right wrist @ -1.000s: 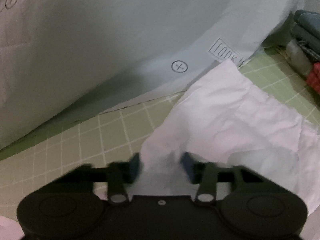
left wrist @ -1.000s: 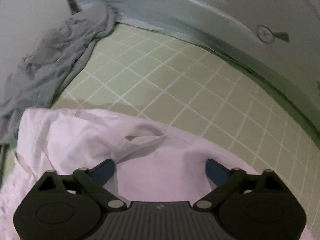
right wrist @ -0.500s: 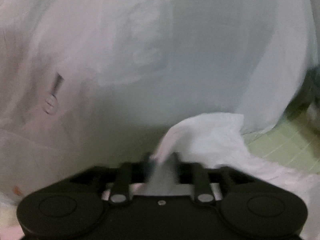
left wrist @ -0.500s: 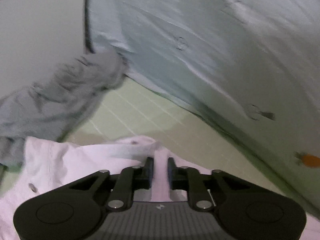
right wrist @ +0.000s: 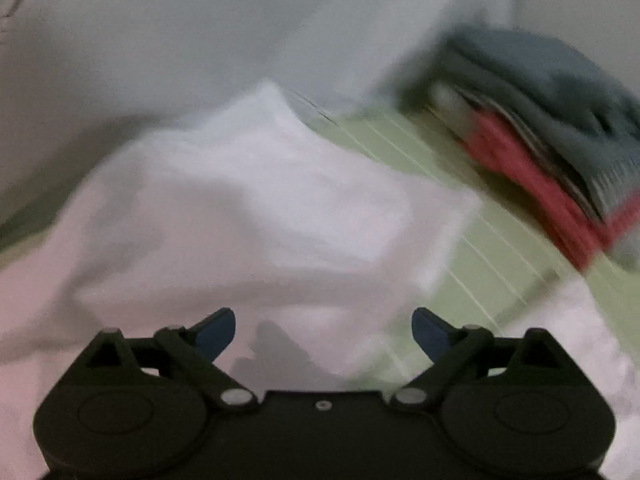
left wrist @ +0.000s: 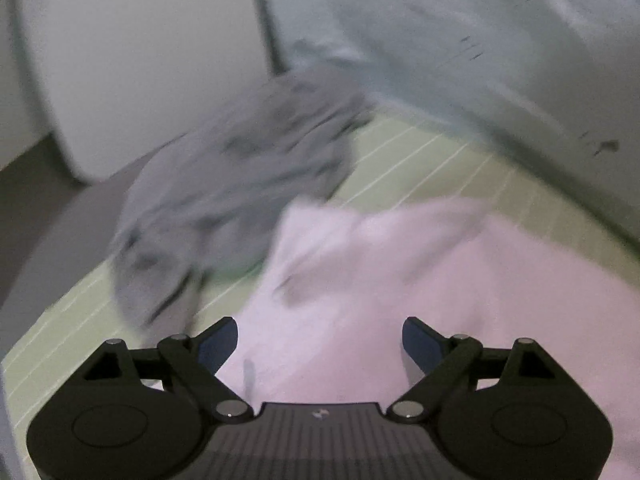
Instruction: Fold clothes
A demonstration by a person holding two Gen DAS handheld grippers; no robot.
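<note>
A white garment (left wrist: pixel 420 280) lies crumpled on the green grid mat (left wrist: pixel 420 160); it also shows in the right wrist view (right wrist: pixel 260 208). My left gripper (left wrist: pixel 320 340) is open and empty just above the garment. My right gripper (right wrist: pixel 324 332) is open and empty above the garment's other end. Both views are blurred by motion.
A crumpled grey garment (left wrist: pixel 224 200) lies left of the white one at the mat's edge. A stack of folded clothes (right wrist: pixel 540 140), grey-blue over red, sits at the right on the mat (right wrist: pixel 500 260). A pale sheet backdrop (left wrist: pixel 460 40) rises behind the mat.
Both grippers were shut on the white garment half a second ago and lifting it; now both are open and the garment lies on the mat. Both views have swung.
</note>
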